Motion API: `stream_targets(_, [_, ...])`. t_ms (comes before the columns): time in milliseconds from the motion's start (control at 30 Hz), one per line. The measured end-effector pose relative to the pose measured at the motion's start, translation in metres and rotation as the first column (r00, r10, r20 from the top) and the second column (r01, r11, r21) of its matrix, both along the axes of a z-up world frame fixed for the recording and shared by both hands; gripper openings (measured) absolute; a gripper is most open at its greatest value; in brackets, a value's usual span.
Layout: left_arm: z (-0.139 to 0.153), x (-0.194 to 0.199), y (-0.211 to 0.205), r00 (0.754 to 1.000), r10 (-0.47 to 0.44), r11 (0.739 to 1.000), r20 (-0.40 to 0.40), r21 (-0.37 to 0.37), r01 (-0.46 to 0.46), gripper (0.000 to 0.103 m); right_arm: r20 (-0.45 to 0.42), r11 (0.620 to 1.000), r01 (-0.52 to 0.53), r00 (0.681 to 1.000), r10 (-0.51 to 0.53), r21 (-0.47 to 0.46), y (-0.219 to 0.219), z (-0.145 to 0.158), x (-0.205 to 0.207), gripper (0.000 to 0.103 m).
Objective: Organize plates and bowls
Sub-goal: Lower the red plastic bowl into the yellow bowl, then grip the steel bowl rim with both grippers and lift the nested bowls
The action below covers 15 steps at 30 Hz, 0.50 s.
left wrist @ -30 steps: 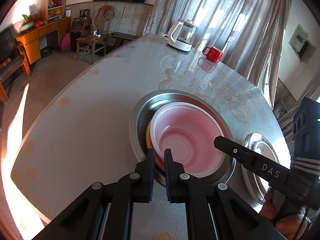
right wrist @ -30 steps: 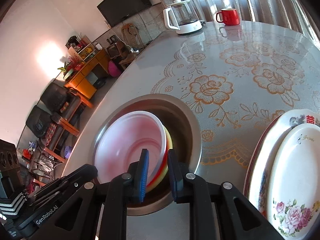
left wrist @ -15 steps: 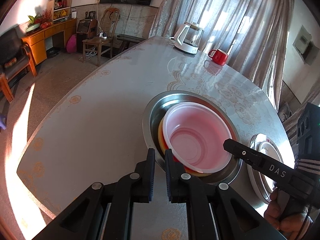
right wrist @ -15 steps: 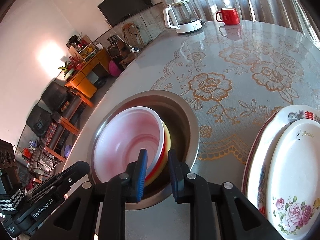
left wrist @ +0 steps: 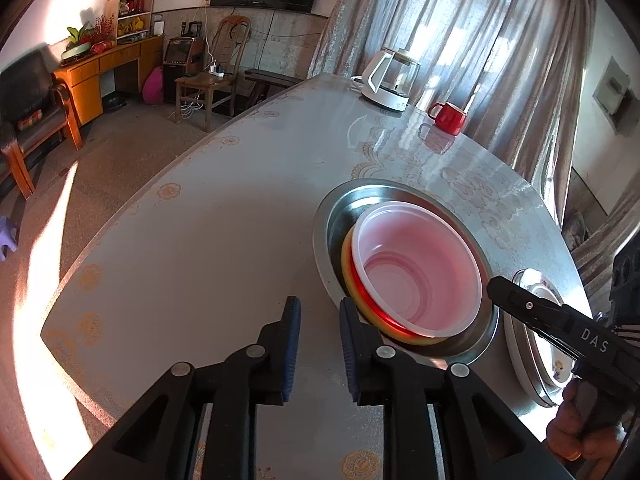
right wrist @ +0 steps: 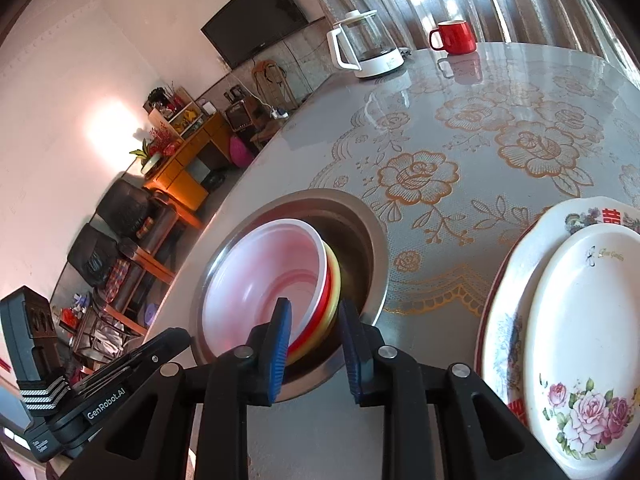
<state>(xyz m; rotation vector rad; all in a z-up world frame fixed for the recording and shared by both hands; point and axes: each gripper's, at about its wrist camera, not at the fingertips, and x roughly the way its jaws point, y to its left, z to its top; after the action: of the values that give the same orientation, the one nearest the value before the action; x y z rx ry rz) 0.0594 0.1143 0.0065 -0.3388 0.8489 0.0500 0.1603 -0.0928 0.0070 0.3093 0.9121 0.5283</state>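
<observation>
A stack of plastic bowls sits in a round steel basin right of centre in the left wrist view, mouths upward: a translucent pink-white bowl on top, a red one and a yellow one nested beneath, their rims showing as crescents on the lower left. The stack leans toward the basin's left wall, so its opening tips slightly right; being round, it has no long axis.

The left gripper hovers at lower centre with its jaws having just been opening; nothing lies between the blue pads, which stand just left of the basin rim. In the right wrist view the right gripper has also just been opening, its pads parted either side of the stack's near rim without pressing it.

At the right edge, a small floral plate lies flat on a larger patterned plate. An electric kettle and a red mug stand at the table's far end.
</observation>
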Motion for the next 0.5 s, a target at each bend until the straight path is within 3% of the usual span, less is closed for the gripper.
stream_targets(133, [-0.003, -0.004, 0.009, 1.0, 0.003, 0.998, 0.005, -0.063, -0.002, 0.032, 0.006, 1.0, 0.028, 1.0, -0.028, 0.004, -0.008, 0.001, -0.003, 0.024])
stream_targets(500, [-0.007, -0.002, 0.025, 1.0, 0.004, 0.985, 0.02, -0.175, -0.001, 0.031, -0.029, 0.998, 0.06, 0.998, -0.061, -0.009, -0.014, -0.01, 0.003, 0.024])
